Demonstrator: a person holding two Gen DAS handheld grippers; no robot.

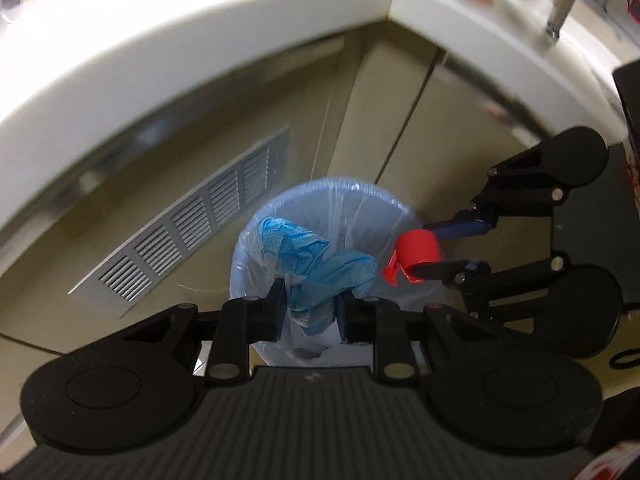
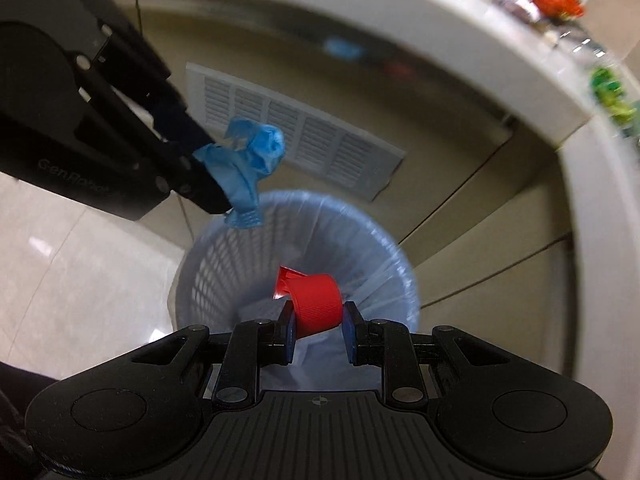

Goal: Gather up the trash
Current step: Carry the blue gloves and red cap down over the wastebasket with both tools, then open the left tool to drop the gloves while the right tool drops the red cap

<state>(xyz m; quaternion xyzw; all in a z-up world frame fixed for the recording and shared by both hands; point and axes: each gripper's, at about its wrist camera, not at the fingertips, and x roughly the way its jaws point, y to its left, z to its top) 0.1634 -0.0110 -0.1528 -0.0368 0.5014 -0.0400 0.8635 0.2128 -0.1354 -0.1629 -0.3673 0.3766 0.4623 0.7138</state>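
- Drop step: left claw (image 1: 311, 312) clamped on crumpled blue nitrile glove (image 1: 308, 264), right claw (image 2: 318, 330) pinching red ribbed plastic cap (image 2: 316, 304).
- Both over white mesh bin w/ clear liner (image 2: 208, 264).
- Next, prob.: release both.

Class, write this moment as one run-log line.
left gripper: shut on blue glove | right gripper: shut on red cap | both above lined bin

Count: two grippers, left (image 1: 312, 308) and right (image 2: 318, 330); one blue glove (image 1: 308, 264); one red cap (image 2: 316, 304); one lined bin (image 2: 208, 264); one vent grille (image 1: 192, 224).
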